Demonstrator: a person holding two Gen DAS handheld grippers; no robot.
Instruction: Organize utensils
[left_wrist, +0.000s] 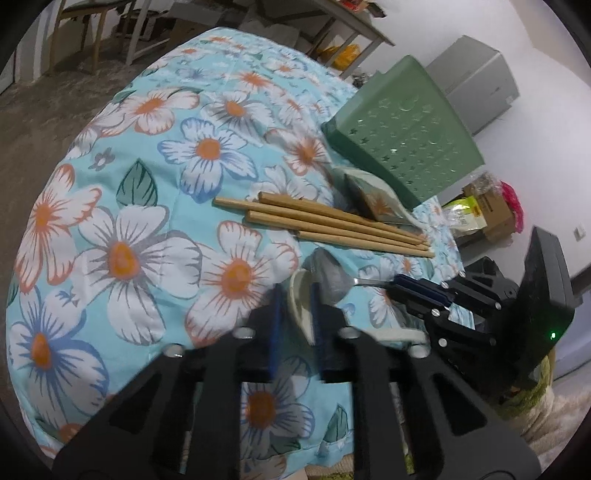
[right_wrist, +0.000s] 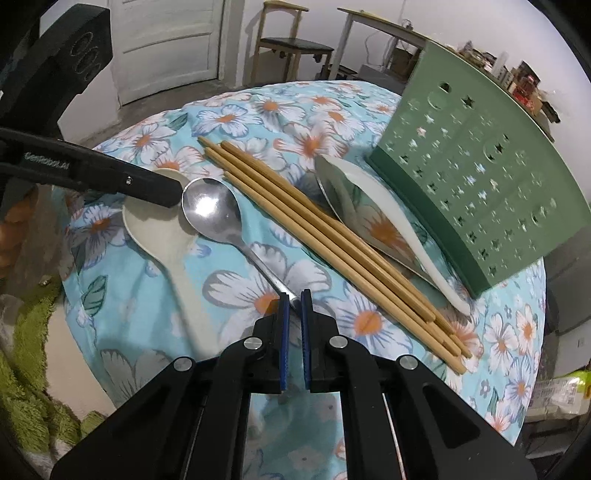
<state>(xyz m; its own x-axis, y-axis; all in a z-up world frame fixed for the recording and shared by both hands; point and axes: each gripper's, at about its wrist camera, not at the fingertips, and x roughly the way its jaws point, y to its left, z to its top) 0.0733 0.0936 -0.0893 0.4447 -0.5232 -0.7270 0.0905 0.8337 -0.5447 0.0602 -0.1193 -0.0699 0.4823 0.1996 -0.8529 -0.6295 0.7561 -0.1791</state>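
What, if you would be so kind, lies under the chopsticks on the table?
The chopsticks rest mostly on the floral tablecloth. Their right edge seems to overlap the rim of a floral-patterned dish; how much lies underneath is covered.

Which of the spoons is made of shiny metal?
The metal spoon lying between the cream spoon and the chopsticks. Its bowl gleams, unlike the matte cream one and the white ceramic spoon by the green holder. The right tool pinches its handle.

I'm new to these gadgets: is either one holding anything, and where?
The right hand-held gripper is shut on the metal spoon at its handle's end. The left hand-held gripper pinches the cream spoon's bowl rim.
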